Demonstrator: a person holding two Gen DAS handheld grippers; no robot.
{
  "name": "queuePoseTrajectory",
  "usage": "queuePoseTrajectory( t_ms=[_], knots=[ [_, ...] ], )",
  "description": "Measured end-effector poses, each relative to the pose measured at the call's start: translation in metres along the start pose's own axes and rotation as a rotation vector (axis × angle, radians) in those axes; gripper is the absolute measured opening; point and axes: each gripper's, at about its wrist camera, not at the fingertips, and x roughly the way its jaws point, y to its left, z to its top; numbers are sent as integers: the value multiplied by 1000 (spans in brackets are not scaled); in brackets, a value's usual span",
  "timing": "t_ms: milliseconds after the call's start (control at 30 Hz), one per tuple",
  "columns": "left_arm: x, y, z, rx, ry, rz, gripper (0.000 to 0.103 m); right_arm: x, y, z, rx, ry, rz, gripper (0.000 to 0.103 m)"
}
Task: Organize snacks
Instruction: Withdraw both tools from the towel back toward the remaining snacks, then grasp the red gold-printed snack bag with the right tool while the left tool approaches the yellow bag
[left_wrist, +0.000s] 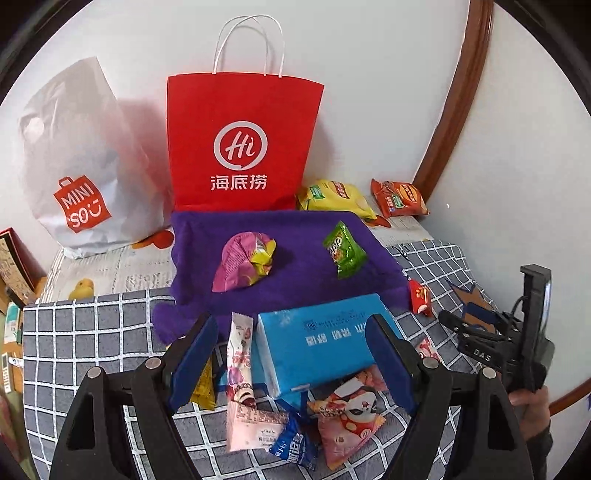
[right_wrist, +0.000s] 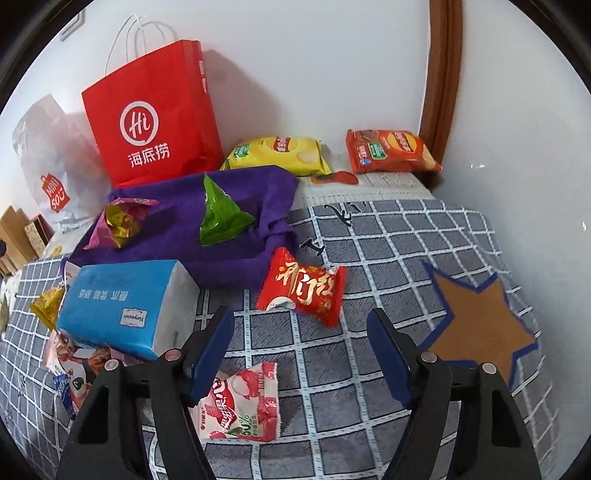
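Snack packets lie scattered on a checked blanket (right_wrist: 369, 240). My left gripper (left_wrist: 291, 358) stands open over a blue tissue pack (left_wrist: 321, 343), a long pink packet (left_wrist: 240, 369) and a panda packet (left_wrist: 347, 417); its pads press on nothing. My right gripper (right_wrist: 301, 339) is open above the blanket, with a pink lychee packet (right_wrist: 243, 402) under its left finger and a red packet (right_wrist: 303, 288) just ahead. On a purple cloth (left_wrist: 295, 266) sit a crumpled pink packet (left_wrist: 243, 262) and a green packet (left_wrist: 345, 251). A red paper bag (left_wrist: 240, 147) stands upright behind the cloth.
Yellow chips (right_wrist: 280, 151) and orange chips (right_wrist: 388, 149) lie by the wall at the back right. A white Miniso bag (left_wrist: 81, 155) leans left of the red bag. A brown star patch (right_wrist: 480, 325) marks the blanket at right. Boxes (left_wrist: 14, 258) stand at the far left.
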Motion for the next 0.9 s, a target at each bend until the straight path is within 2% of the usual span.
queuePoseTrajectory(
  t_ms=[200, 433, 667, 733, 800, 833, 900],
  knots=[
    [6, 3, -8, 8, 3, 23, 81, 19, 2, 11, 12, 2, 39, 75],
    [9, 21, -17, -19, -2, 66, 81, 59, -3, 26, 6, 56, 44, 75],
    [10, 44, -23, -59, 9, 102, 81, 91, -14, 24, 28, 108, 64, 74],
    [11, 48, -26, -66, 11, 109, 81, 93, -17, 22, 28, 112, 66, 66],
    [12, 52, -29, -76, 17, 107, 81, 89, -18, 22, 19, 97, 54, 49],
    [13, 54, -31, -81, 20, 108, 81, 85, -19, 22, 20, 91, 72, 47],
    [15, 57, -35, -94, 29, 108, 81, 79, -22, 22, 30, 90, 126, 32]
  ],
)
